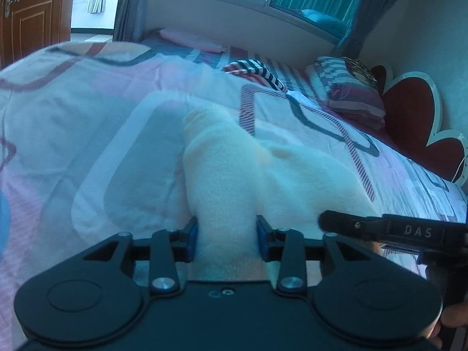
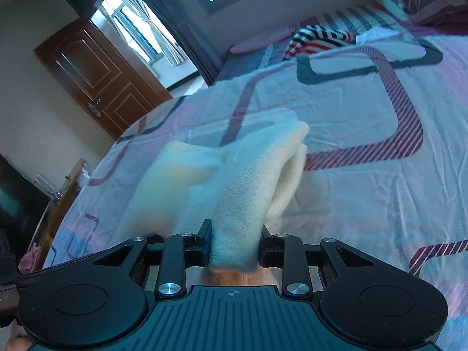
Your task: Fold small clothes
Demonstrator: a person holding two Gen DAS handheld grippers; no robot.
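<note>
A cream knitted garment (image 1: 228,172) lies on the patterned bedspread (image 1: 87,111), bunched into two thick folds. My left gripper (image 1: 226,238) is shut on one fold of it, its blue pads pressing both sides. In the right wrist view the same cream garment (image 2: 248,181) runs from the bed up into my right gripper (image 2: 235,244), which is shut on a rolled edge of it. The right gripper also shows in the left wrist view (image 1: 395,229), close beside the left one, at the garment's right side.
A striped garment (image 1: 257,71) lies further up the bed, also in the right wrist view (image 2: 318,39). Folded striped bedding and pillows (image 1: 348,93) sit by the red heart headboard (image 1: 415,111). A pink cloth (image 1: 193,39) lies under the window. A wooden door (image 2: 96,76) is at left.
</note>
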